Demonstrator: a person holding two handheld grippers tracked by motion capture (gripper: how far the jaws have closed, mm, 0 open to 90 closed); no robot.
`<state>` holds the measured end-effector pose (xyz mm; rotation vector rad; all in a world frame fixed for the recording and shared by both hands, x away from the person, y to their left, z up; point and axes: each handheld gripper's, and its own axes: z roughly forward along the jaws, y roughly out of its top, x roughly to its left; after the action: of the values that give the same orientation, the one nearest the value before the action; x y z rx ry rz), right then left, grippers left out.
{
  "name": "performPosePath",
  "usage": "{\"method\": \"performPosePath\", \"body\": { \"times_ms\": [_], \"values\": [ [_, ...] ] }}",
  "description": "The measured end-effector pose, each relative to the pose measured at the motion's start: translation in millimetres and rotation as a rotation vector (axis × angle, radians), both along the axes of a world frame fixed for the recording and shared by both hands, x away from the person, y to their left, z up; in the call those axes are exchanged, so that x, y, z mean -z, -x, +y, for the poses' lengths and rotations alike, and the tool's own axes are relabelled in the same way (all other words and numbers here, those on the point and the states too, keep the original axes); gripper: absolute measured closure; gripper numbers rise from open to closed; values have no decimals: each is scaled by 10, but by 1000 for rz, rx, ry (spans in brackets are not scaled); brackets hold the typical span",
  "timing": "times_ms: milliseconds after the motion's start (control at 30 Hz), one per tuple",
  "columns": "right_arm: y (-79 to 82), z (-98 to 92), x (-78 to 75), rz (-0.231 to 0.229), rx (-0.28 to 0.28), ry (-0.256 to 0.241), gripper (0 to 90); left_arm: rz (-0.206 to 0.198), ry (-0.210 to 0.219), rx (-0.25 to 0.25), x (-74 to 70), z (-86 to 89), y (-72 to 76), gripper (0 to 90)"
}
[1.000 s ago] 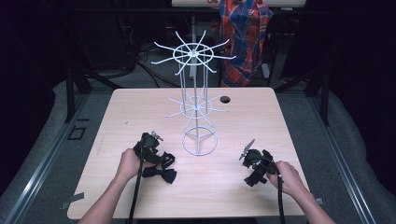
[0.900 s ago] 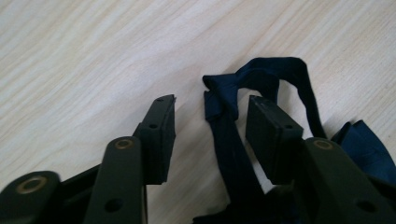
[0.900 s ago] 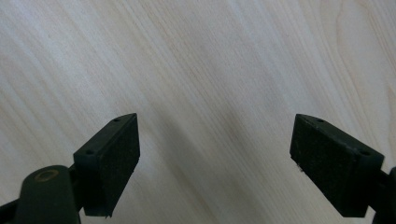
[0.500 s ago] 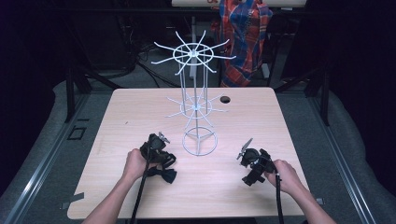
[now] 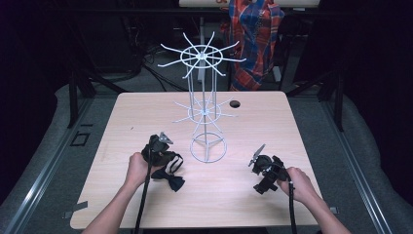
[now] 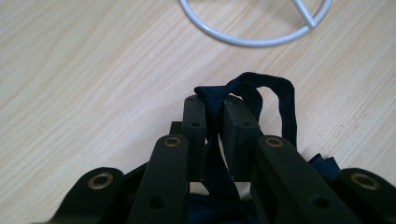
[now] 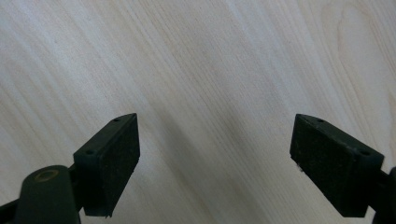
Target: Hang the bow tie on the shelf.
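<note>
The left gripper (image 6: 214, 119) has its jaws clamped on the strap of a dark bow tie (image 5: 169, 178), which lies on the tabletop (image 5: 146, 112) just beside the white wire rack's (image 5: 204, 109) ring base. The right gripper (image 7: 215, 163) hovers over bare wood, jaws wide apart.

a pale wood desk (image 5: 146, 112) with rounded corners carries a white wire rack (image 5: 207, 148) standing on its ring base near the middle. a dark bow tie (image 5: 168, 179) lies toward the near left edge.
</note>
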<state>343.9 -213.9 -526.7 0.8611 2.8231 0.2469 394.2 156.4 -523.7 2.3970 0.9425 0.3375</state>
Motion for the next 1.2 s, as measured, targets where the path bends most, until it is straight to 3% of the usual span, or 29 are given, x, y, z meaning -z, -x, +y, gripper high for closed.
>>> {"method": "performPosePath", "body": {
  "times_ms": [167,433,600,733,1200],
  "values": [
    [-13,7,2,2,-1,9,156,-38,46,-22,-117,70,40,809],
    [82,30,-82,-40,-24,-1,152,-181,141,-53,-455,130,183,817],
    [33,25,-36,-32,-18,2,157,-198,166,-48,-535,146,191,818],
    [29,-10,-34,-28,-4,4,157,-204,161,-49,-564,157,190,818],
    [62,-1,-49,-34,-11,5,155,-275,213,-76,-830,301,275,818]
  ]
}}
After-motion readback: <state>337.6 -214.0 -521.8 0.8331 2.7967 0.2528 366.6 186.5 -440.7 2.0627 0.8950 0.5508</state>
